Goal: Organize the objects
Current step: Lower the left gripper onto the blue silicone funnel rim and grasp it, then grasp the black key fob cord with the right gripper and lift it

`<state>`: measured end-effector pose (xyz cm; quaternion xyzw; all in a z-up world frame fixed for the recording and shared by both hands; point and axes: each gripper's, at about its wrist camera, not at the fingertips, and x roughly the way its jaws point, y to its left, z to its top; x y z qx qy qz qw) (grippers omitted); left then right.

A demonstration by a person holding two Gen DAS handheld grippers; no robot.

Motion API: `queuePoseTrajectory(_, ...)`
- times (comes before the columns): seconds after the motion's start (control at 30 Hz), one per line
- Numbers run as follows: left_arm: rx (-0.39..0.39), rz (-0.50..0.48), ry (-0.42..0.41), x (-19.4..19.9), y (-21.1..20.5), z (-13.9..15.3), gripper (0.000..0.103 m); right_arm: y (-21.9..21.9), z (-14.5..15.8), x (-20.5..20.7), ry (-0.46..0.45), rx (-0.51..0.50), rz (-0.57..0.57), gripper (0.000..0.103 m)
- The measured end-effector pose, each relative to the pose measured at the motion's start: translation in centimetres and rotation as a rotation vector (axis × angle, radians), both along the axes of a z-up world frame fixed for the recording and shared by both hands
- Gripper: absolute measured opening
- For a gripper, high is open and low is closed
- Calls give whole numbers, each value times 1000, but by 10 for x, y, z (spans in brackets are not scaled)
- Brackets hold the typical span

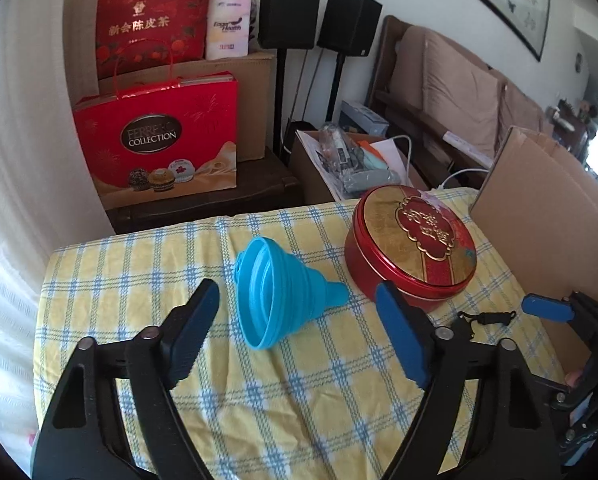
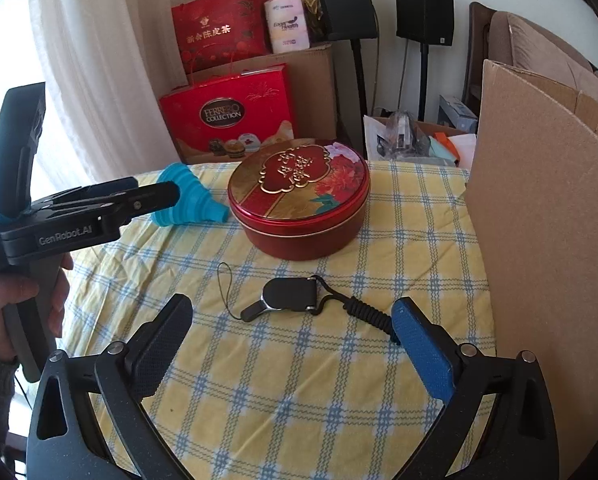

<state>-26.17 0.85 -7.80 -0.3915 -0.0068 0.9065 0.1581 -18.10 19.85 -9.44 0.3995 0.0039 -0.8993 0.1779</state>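
Observation:
A blue collapsible funnel (image 1: 275, 284) lies on its side on the yellow checked tablecloth (image 1: 139, 264). My left gripper (image 1: 299, 294) is open, one finger on each side of the funnel, and neither pad touches it. To the funnel's right sits a round red and gold tin (image 1: 411, 244) with its lid on. A black whistle (image 2: 287, 296) with a coiled lanyard lies in front of the tin (image 2: 299, 204). My right gripper (image 2: 293, 306) stands open over the whistle, its pads well clear on both sides. The right wrist view also shows the funnel (image 2: 187, 196) and the left gripper (image 2: 155, 192) beside it.
A tall cardboard box (image 2: 539, 220) stands along the table's right side. Behind the table are red gift bags (image 1: 159, 140), a brown carton, two black speakers (image 1: 291, 8) on stands and an open box of clutter (image 1: 351, 160). A white curtain hangs on the left.

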Motion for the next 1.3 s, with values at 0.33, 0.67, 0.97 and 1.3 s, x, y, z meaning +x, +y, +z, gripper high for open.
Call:
queuePoseTrajectory(0.33,54,-1,-39,-6,-4,-6,10,4,-4,-5,-13,-4,11,95)
queuePoseTrajectory(0.67,104,7,-5,19,-15,11,6,-17,-16,-16,-58,66,78,81)
queuePoseTrajectory(0.97,136,8,-10,40,-21,18,6,-13,-8,-19,-56,58,90,68)
queuePoseTrajectory(1.3,182,0,-26,52,-27,17,6,10,-14,-26,-71,95,28,68)
